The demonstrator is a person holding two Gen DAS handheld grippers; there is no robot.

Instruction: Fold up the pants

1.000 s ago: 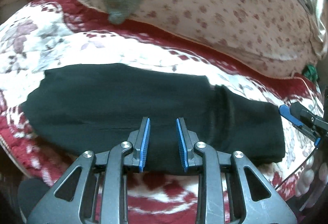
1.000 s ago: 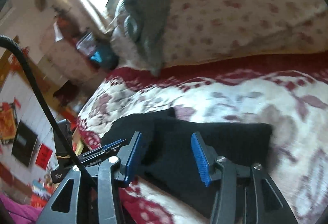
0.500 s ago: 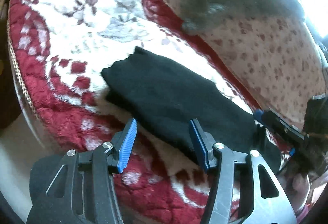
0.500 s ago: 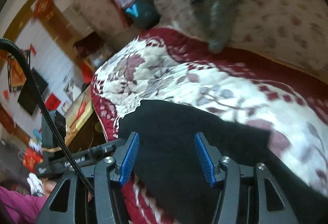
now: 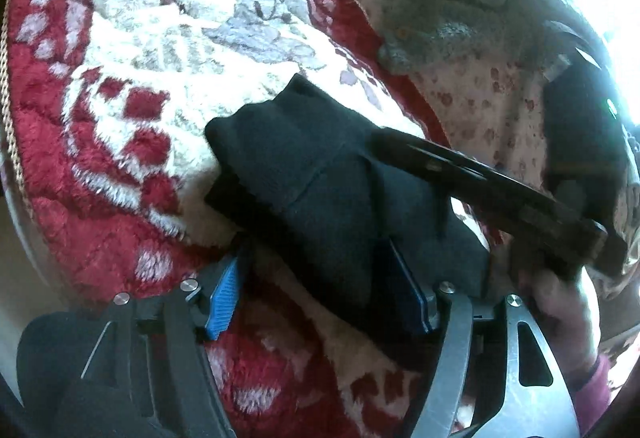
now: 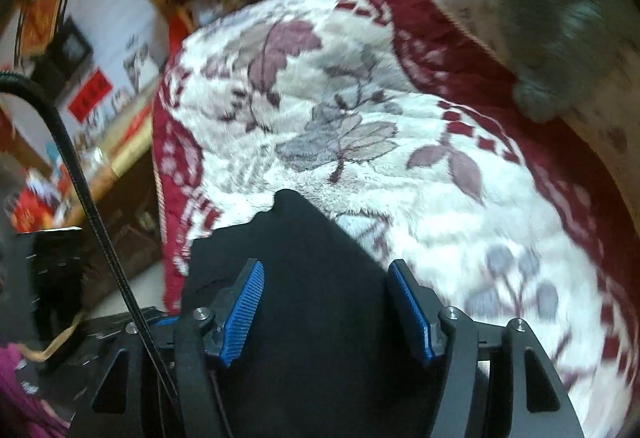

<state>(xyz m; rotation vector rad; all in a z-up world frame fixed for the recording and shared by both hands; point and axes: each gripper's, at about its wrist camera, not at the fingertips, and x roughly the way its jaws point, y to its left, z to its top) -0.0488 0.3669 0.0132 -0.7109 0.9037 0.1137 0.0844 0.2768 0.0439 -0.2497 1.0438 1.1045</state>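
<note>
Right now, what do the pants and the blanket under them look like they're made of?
Pants: black knit, probably a soft fleece or cotton jersey; matte, slightly fuzzy, with a stitched seam.
Blanket: thick plush pile, likely synthetic fleece; shaggy tufted fibres in a red and white floral pattern.

Home: floral blanket (image 6: pixel 360 109), pillow (image 5: pixel 480 109)

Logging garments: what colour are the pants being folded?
Black, plain; the pants show best in the left wrist view.
</note>
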